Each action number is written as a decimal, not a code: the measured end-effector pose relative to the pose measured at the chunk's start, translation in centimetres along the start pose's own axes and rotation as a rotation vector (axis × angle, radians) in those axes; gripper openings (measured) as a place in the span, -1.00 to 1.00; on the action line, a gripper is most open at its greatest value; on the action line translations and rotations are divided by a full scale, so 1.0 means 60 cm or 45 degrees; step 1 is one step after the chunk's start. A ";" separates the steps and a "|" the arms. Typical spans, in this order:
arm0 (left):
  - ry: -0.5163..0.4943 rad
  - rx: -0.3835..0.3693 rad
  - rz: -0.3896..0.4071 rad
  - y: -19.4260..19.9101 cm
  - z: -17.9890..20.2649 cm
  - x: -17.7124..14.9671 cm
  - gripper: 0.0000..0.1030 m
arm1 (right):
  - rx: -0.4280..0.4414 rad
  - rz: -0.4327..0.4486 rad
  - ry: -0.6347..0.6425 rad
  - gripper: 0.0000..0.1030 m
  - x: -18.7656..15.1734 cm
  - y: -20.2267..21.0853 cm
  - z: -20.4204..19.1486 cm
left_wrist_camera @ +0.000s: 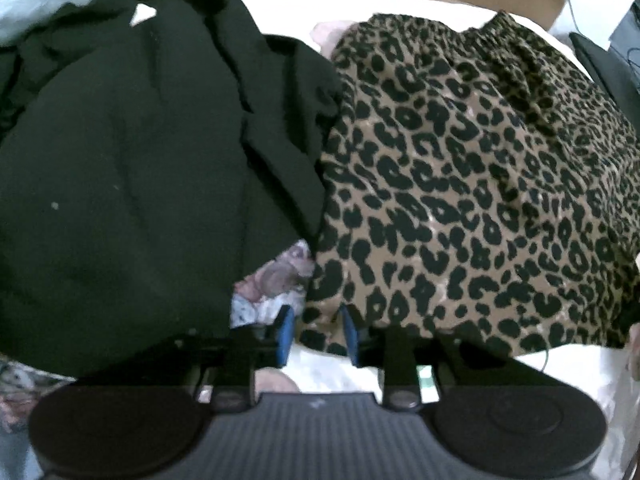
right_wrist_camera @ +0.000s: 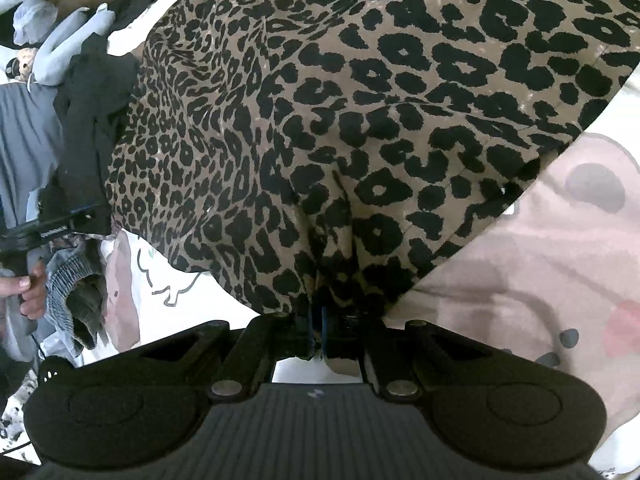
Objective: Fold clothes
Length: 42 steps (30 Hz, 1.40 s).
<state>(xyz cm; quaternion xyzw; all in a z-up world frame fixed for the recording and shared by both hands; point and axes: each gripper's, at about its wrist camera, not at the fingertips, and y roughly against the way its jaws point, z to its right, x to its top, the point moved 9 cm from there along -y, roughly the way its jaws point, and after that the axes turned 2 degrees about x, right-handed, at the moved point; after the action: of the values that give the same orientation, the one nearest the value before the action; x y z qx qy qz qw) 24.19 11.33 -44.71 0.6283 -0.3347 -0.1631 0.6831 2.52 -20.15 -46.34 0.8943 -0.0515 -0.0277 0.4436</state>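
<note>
A tan fabric garment (left_wrist_camera: 480, 184) is showing black leopard spots, beside a plain black cloth garment (left_wrist_camera: 120, 168). Each claw's pads (left_wrist_camera: 285, 334) are showing blue. The white bed sheet (right_wrist_camera: 560, 248) underneath is showing pale pink cartoon shapes with grey outlines.

Cut off by the right edge: leopard-print garment (left_wrist_camera: 460, 184); hides most of the printed sheet (right_wrist_camera: 540, 264). Black garment (left_wrist_camera: 120, 168) cropped left.

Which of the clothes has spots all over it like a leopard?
The leopard-print garment, tan with black blotches. The right gripper pinches its edge. The black garment beside it is plain dark, and the pale blue cloth behind has no spots.
</note>
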 end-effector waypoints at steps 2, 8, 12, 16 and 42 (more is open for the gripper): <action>-0.002 -0.012 0.008 -0.011 0.002 -0.001 -0.03 | 0.008 -0.001 -0.004 -0.96 -0.001 -0.001 0.001; 0.028 -0.057 0.013 -0.040 -0.008 -0.007 -0.67 | 0.045 -0.013 -0.019 -0.95 -0.008 -0.010 -0.005; 0.083 -0.096 0.034 -0.025 -0.020 -0.004 -0.92 | 0.092 -0.020 -0.042 -0.95 -0.009 -0.011 -0.010; 0.067 -0.081 0.082 0.026 -0.029 0.017 -0.92 | 0.143 -0.027 -0.050 -0.96 -0.007 -0.011 -0.018; 0.027 -0.054 0.142 0.077 0.013 0.032 -0.64 | 0.167 0.067 0.023 -0.73 0.019 0.087 -0.025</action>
<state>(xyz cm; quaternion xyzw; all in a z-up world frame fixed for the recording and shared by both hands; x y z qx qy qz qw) 24.14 10.25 -39.80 0.5957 -0.3584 -0.1251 0.7078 3.45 -22.24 -41.26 0.9200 -0.0725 -0.0046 0.3851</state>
